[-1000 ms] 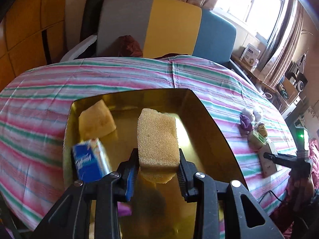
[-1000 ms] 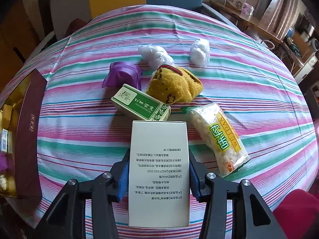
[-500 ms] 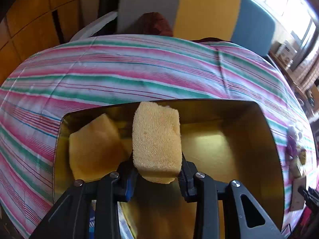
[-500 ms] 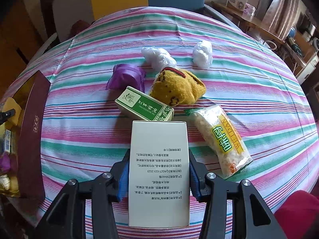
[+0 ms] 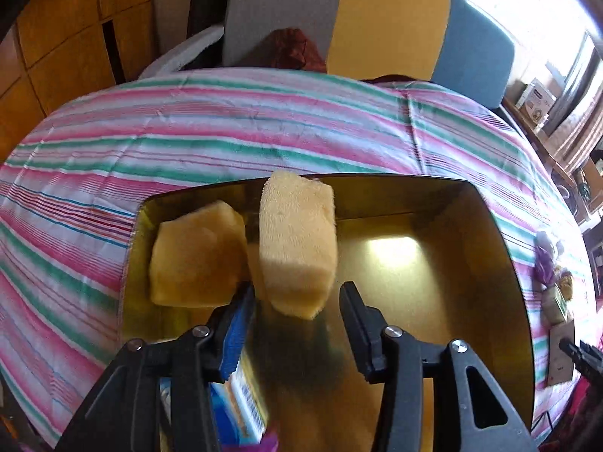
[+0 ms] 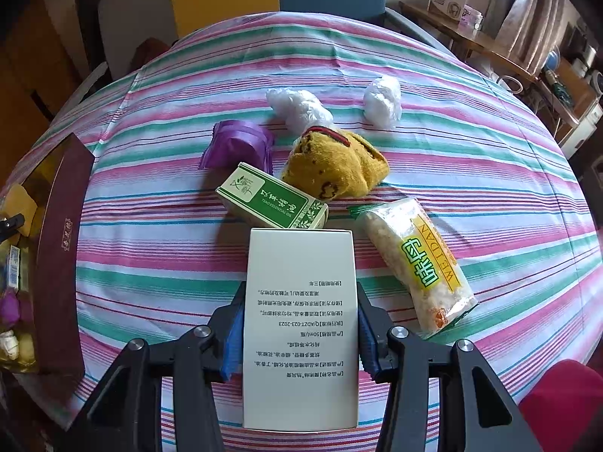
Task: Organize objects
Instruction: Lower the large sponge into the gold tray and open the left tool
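Left hand-held gripper (image 5: pixel 297 293) opening around sponge (image 5: pixel 297 241); right (image 6: pixel 299 320) clamps white box (image 6: pixel 299 327)

two yellow sponges (image 5: pixel 297 241) (image 5: pixel 196 260) in the gold-lined box (image 5: pixel 490 263). on the striped cloth: one white carton (image 6: pixel 300 324), one green carton (image 6: pixel 271 196), one snack packet (image 6: pixel 414 263), one yellow sock (image 6: pixel 335 165), one purple wrapper (image 6: pixel 237 147), two white plastic wads (image 6: pixel 297 107) (image 6: pixel 382 101). further small items in the box, uncountable.
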A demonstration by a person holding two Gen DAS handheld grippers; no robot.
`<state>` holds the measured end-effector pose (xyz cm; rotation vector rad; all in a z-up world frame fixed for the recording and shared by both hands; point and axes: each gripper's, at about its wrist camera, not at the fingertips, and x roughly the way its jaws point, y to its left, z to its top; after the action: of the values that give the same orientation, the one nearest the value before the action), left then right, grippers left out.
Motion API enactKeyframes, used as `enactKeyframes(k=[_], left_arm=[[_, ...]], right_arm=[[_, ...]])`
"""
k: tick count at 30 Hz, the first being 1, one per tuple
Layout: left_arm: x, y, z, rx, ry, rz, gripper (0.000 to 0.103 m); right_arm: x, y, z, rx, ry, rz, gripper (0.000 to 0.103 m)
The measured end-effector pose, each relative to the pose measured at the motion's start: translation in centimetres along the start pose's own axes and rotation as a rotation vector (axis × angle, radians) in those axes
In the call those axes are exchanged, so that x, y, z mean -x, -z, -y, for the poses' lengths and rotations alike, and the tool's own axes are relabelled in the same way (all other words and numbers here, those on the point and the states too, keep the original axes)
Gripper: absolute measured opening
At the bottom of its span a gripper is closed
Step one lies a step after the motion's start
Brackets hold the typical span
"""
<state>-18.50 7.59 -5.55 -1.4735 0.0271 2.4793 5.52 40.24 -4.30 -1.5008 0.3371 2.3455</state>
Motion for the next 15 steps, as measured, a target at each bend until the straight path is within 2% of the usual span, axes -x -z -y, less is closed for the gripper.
enactKeyframes(k=[7, 15], left_arm=[[6.5, 4.3, 1.1, -0.047, 0.012, 0.123, 0.047], [9.6, 9.1, 0.9, -0.035, 0.052, 0.148, 0.047]], right_arm=[[0.0, 0.1, 0.1, 0.005, 0.017, 0.001, 0.050], [0.2, 0.1, -0.3, 0.027, 0.025, 0.010, 0.050]])
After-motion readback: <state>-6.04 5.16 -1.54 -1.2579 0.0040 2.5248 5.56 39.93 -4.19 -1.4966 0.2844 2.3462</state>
